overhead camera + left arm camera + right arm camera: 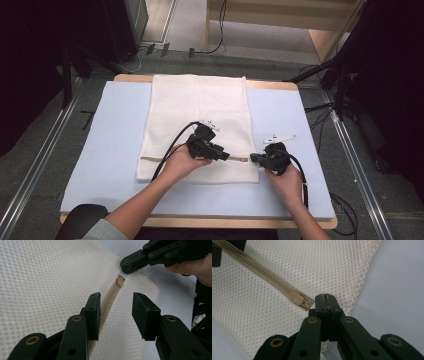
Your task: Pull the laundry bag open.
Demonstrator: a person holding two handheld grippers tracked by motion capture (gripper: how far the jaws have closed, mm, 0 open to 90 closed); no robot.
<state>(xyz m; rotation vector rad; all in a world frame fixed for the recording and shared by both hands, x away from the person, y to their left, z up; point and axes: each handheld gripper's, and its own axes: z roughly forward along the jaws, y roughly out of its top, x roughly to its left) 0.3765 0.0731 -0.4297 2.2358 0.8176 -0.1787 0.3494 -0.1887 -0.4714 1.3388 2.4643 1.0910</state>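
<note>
A white mesh bag (pixel 200 110) lies flat on the pale blue mat (pixel 115 130), with a beige zipper (pixel 150 158) running across its near end. My left gripper (pixel 229 156) hovers open over the zipper (pixel 110 297), one finger on each side of it (pixel 116 296). The zipper slider (pixel 296 298) sits at the right end of the zipper, close to the bag's edge. My right gripper (pixel 253 158) is shut on the bag's edge just beside the slider (pixel 327 297). Its black tip (pixel 125 265) meets the bag past the slider (pixel 120 280).
The mat covers a wooden table (pixel 210 79) whose rim shows at the back. Bare mat lies left and right of the bag. Dark stands (pixel 345 75), cables (pixel 320 107) and floor rails (pixel 35 165) surround the table.
</note>
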